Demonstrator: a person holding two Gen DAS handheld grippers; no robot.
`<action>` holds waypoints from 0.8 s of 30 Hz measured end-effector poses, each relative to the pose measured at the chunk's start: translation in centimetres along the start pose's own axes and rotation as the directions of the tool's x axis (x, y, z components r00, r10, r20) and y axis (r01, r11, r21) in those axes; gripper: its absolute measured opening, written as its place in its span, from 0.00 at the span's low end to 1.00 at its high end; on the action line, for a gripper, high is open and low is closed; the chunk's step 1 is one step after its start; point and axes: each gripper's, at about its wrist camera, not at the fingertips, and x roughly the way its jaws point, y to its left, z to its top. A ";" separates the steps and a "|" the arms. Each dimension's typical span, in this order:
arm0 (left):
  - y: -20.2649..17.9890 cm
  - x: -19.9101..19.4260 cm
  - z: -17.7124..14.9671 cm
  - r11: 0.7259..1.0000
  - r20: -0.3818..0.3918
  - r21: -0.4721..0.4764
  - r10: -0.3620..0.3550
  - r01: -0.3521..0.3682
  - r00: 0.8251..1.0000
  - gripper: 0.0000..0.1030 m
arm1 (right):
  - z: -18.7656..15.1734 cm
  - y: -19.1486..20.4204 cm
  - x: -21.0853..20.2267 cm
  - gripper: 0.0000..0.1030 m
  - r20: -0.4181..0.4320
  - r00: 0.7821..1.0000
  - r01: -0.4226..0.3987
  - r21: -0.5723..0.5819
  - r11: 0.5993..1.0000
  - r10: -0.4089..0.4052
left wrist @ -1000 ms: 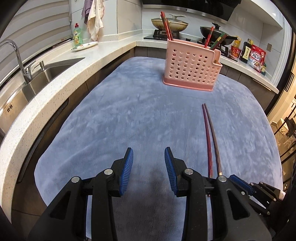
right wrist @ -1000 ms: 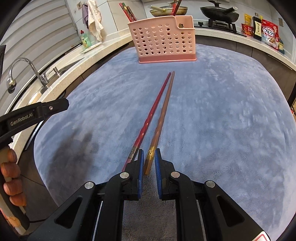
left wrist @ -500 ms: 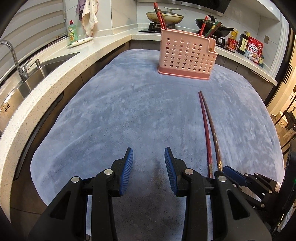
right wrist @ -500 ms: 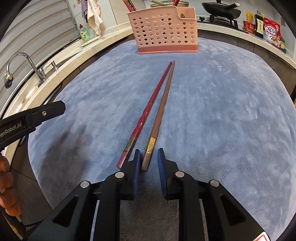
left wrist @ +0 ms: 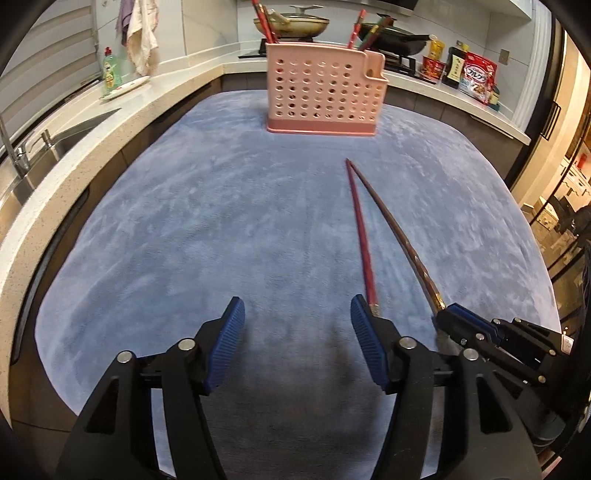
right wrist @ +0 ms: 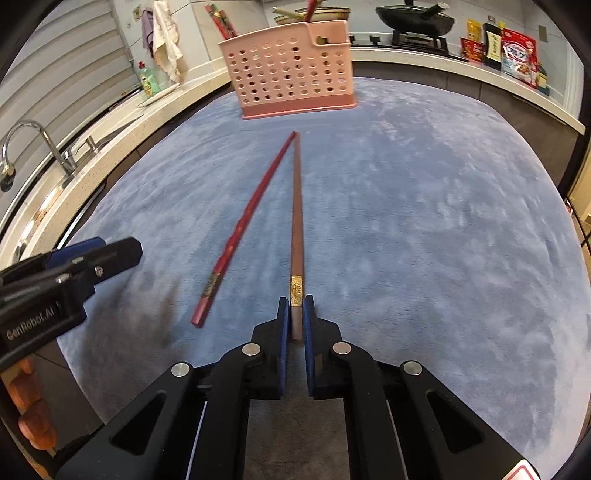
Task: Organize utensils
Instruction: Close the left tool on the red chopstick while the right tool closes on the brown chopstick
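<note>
My right gripper (right wrist: 295,306) is shut on the near end of a brown chopstick (right wrist: 296,221), which points away toward a pink perforated utensil basket (right wrist: 291,74). A red chopstick (right wrist: 247,218) lies loose on the blue mat to its left, the far tips touching. In the left wrist view my left gripper (left wrist: 297,310) is open and empty over the mat, just left of the red chopstick (left wrist: 362,236). The brown chopstick (left wrist: 399,236) and the right gripper (left wrist: 458,321) are at its right. The basket (left wrist: 321,96) holds several chopsticks.
The blue mat (left wrist: 184,221) covers the table. A stone counter with a sink and tap (right wrist: 40,151) runs along the left. A dish soap bottle (left wrist: 109,72), pans on a stove (right wrist: 413,18) and food packets (left wrist: 476,75) stand behind the basket.
My right gripper has closed on the brown chopstick and swung its near end right, away from the red one. My left gripper has opened wider and moved closer to the red chopstick.
</note>
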 end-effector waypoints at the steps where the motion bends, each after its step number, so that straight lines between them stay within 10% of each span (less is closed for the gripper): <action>1: -0.3 0.2 -0.1 1.000 -0.007 0.001 -0.012 0.012 1.000 0.56 | 0.0 -0.3 -0.1 0.07 0.001 1.000 0.001 0.004 1.000 -0.001; 10: -3.2 3.1 -0.7 0.997 -0.081 0.031 -0.067 0.070 0.994 0.56 | -0.6 -1.8 -0.4 0.07 0.004 1.000 0.002 0.036 0.999 -0.002; 24: -3.0 3.6 -1.0 0.997 -0.098 0.043 -0.053 0.058 0.994 0.08 | -1.2 -1.8 -0.4 0.07 -0.001 1.000 -0.025 0.046 0.999 0.025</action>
